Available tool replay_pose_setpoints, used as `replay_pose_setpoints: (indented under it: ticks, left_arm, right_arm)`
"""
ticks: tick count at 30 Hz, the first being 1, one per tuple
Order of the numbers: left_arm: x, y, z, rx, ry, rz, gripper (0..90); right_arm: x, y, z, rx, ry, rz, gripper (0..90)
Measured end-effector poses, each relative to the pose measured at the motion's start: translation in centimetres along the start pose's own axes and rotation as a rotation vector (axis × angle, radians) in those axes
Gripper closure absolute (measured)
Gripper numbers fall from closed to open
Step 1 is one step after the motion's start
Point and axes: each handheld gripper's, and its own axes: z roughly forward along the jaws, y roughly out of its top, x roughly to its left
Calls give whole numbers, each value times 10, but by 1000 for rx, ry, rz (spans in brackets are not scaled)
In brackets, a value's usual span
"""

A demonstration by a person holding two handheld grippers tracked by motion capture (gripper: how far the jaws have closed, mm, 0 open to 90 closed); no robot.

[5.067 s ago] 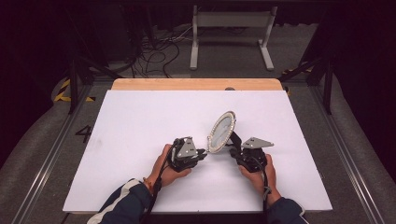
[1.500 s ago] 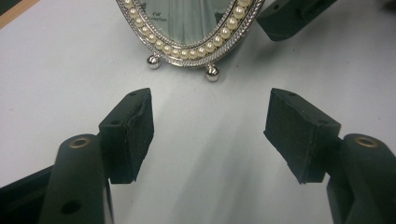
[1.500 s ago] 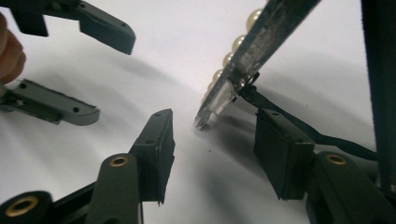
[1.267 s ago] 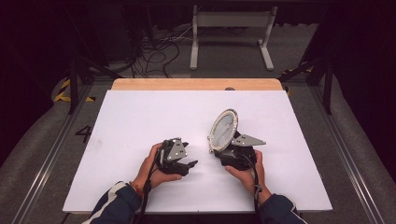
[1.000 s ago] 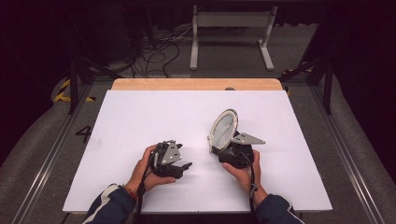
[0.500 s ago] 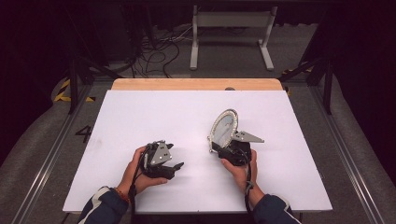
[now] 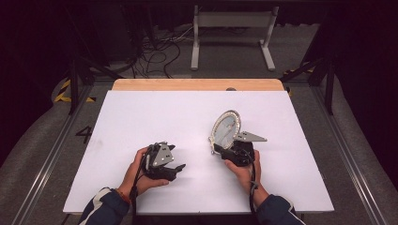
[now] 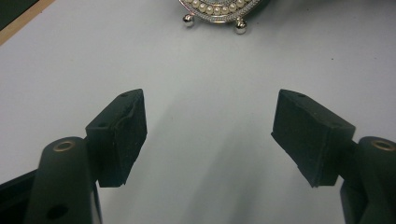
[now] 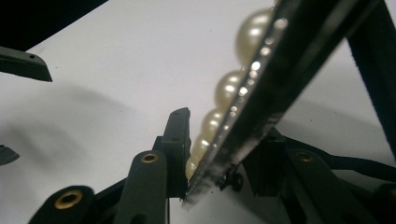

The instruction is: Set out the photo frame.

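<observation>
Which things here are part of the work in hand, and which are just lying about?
In hand:
- oval pearl-rimmed frame, standing tilted on the table
- right gripper, jaws clamped on the frame's lower edge
- left gripper, jaws open, nothing between them

Lying about:
- white table sheet
- cables on the floor
- metal stand

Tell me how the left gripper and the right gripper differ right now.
The left gripper holds nothing; its jaws stand wide apart over the bare white table. The right gripper has just been closing its jaws on the rim of the oval pearl-edged frame, which stands between them. The left gripper sits apart from the frame; the right one is at its base. Both are black, two-jawed and hand-held.
</observation>
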Motion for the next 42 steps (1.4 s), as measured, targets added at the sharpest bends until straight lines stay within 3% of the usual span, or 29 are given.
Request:
replay_pose_setpoints:
  ticks: [22,34,42]
  left_arm:
    - [0,2,1,-1,-8,7,265]
    - [-1,2,2,6,-15,9,265]
    - [-2,2,4,10,-19,12,263]
  right_arm:
    - [-3,-2,-10,41,77,-30,764]
    - [0,-4,-4,52,73,-41,708]
    - [5,-7,6,24,58,-8,678]
